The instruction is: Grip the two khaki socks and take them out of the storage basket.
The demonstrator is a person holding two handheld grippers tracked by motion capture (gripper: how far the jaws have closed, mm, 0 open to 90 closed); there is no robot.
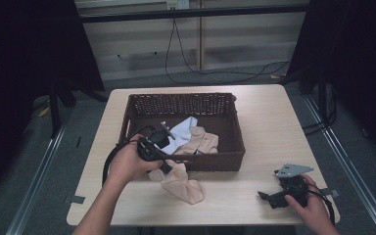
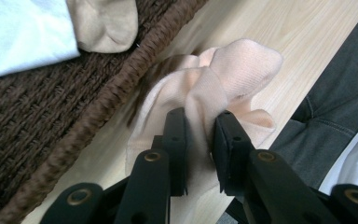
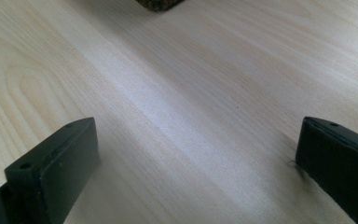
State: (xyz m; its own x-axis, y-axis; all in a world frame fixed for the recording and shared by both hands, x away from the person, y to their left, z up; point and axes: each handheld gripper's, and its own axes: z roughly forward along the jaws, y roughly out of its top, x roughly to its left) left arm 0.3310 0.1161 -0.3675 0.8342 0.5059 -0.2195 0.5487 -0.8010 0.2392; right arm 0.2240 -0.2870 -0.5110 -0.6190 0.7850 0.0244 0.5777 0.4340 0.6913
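While the left gripper [image 1: 164,164] stands at the near wall of the wicker basket [image 1: 225,164], its jaws are pinched on a fold of the peach sock [image 1: 183,185], as the left gripper view shows with the cloth bunched between the pads [image 2: 177,140]. From the grip, the sock's long axis trails toward the person and to the right, and its free end lies flat on the table [image 1: 264,122], outside the basket. Over the rim from the jaws, inside the basket, lie a second peach sock [image 1: 200,142] and a pale blue cloth [image 1: 183,128]. Farther right, well apart from the sock, the right gripper [image 1: 267,197] rests low on bare table with its jaws spread wide and nothing between them. The left hand is clearly nearer the sock.
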